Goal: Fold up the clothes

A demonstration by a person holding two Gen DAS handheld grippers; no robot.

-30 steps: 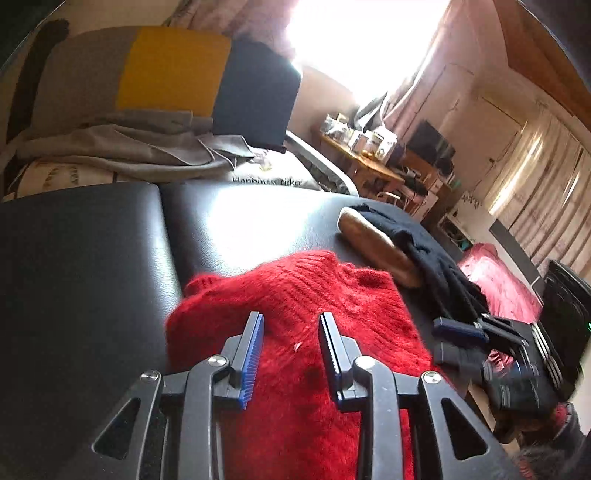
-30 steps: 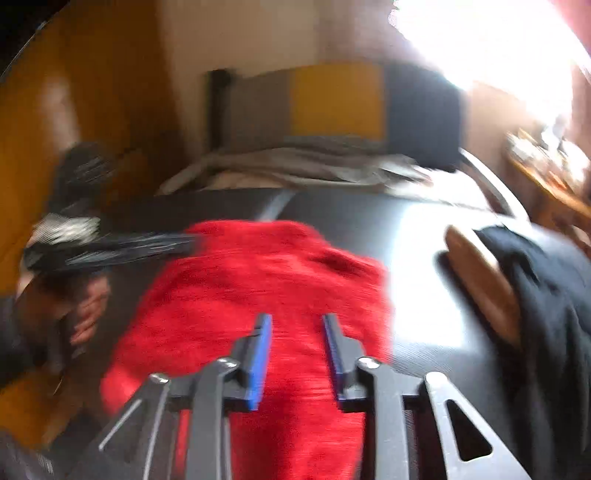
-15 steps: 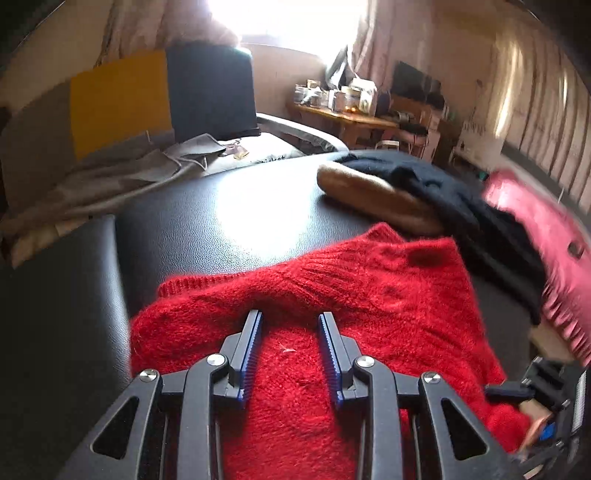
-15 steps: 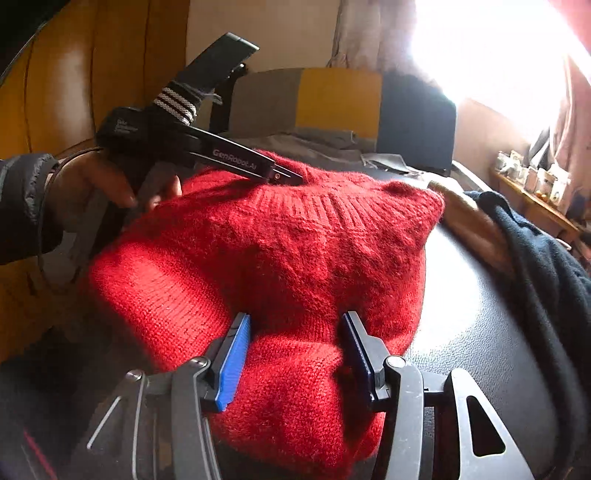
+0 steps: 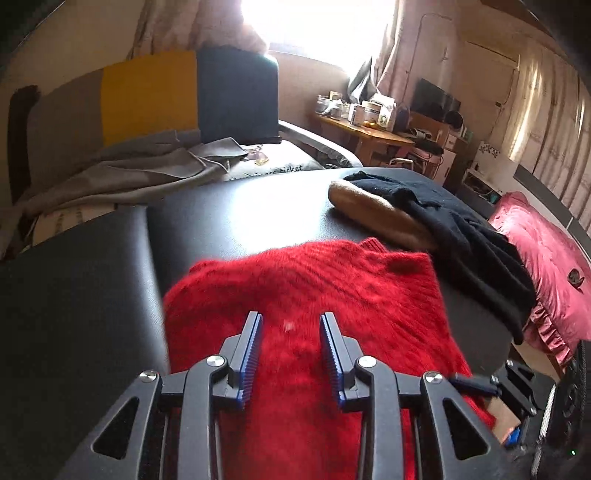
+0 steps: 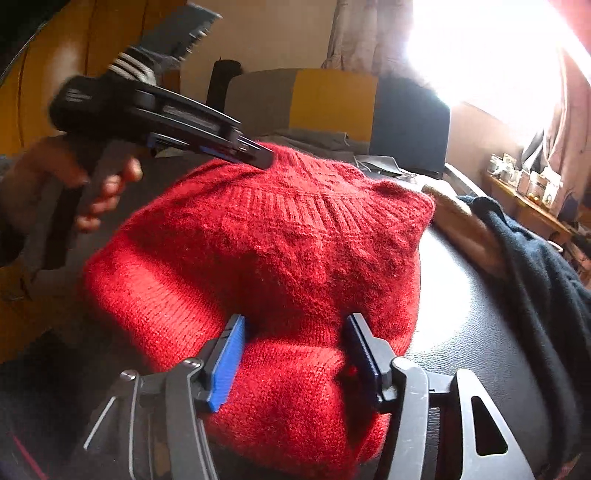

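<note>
The folded red knitted sweater [image 6: 280, 258] lies on the black padded table [image 5: 240, 218] near its front edge. The right gripper [image 6: 295, 354] pinches a thick fold; the left gripper [image 5: 290, 343] hovers open above.

The sweater [image 5: 314, 295] lies on the table [image 5: 240, 218]. To the sweater's right lies a heap of garments [image 5: 443, 221]; behind it stands a chair [image 5: 184, 99].

We are in a lived-in home bedroom: a pink bedspread [image 5: 546, 254], curtained window [image 5: 325, 33], cluttered wooden desk [image 5: 365, 134] and cushioned chair [image 5: 184, 96].
</note>
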